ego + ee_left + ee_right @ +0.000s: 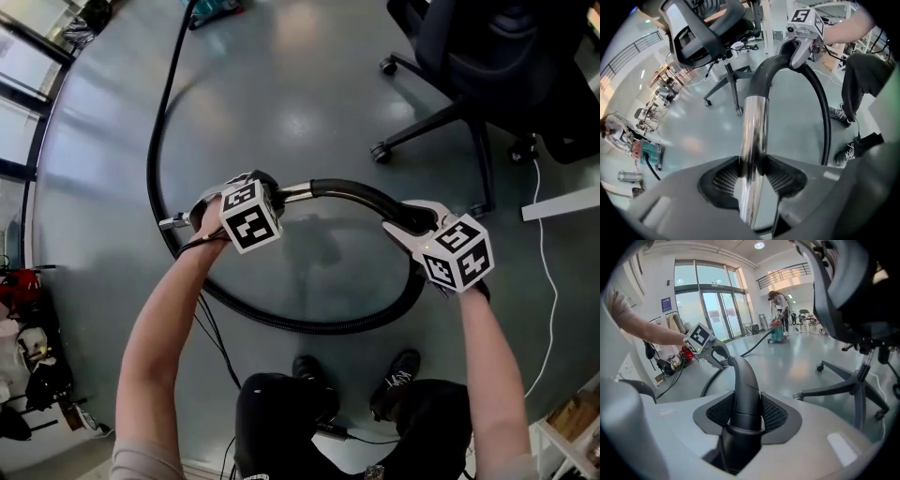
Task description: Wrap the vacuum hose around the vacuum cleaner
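Observation:
The vacuum wand is held up off the floor between both grippers. My left gripper [265, 190] [752, 171] is shut on the wand's chrome tube [295, 192] [752, 136]. My right gripper [412, 220] [746, 411] is shut on the black curved handle [361, 195] [744, 380]. From the handle the black hose [309, 323] [824, 108] loops down in front of my feet. It then runs up the left to the teal vacuum cleaner [214, 9] [777, 331], far away across the floor.
A black office chair [478, 84] [853, 310] stands on castors at the right. A white cable [548, 281] trails along the right, and thin dark cables [214, 333] lie by my shoes [403, 370]. A person [780, 303] stands near the vacuum cleaner. Glass doors [712, 310] lie beyond.

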A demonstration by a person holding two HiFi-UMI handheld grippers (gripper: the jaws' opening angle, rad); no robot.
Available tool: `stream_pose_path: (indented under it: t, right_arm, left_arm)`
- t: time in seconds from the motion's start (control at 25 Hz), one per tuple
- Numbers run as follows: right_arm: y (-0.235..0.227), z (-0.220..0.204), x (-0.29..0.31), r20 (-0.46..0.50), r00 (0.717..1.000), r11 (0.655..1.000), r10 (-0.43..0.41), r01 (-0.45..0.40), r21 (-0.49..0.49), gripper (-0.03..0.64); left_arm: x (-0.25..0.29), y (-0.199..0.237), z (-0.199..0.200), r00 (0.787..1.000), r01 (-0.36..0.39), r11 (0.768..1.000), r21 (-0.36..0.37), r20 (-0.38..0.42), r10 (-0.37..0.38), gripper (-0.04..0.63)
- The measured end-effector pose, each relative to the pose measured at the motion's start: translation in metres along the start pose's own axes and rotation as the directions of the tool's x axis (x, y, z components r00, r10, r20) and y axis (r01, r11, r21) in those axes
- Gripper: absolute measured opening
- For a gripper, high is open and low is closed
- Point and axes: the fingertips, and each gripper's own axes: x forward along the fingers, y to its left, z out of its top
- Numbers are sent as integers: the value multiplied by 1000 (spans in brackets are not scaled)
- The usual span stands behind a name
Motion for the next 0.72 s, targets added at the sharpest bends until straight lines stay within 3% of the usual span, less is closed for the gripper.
stream_pose_path:
  t: [0.32,0.52,0.72]
  right_arm:
    - [69,115,-64,-58,997,996,44,-48,-75,199]
    - [115,180,-102,-105,992,983,73,-89,-161,199]
    - [173,254,-130,-132,987,956,91,-123,-265,199]
  left_arm:
    - [-145,3,-14,1000,-5,993,-118,14,6,173]
    - [-226,-9,-26,1000,-3,978,-207,28,9,172]
    - [-315,-13,-52,996,-55,954,-295,44,71,173]
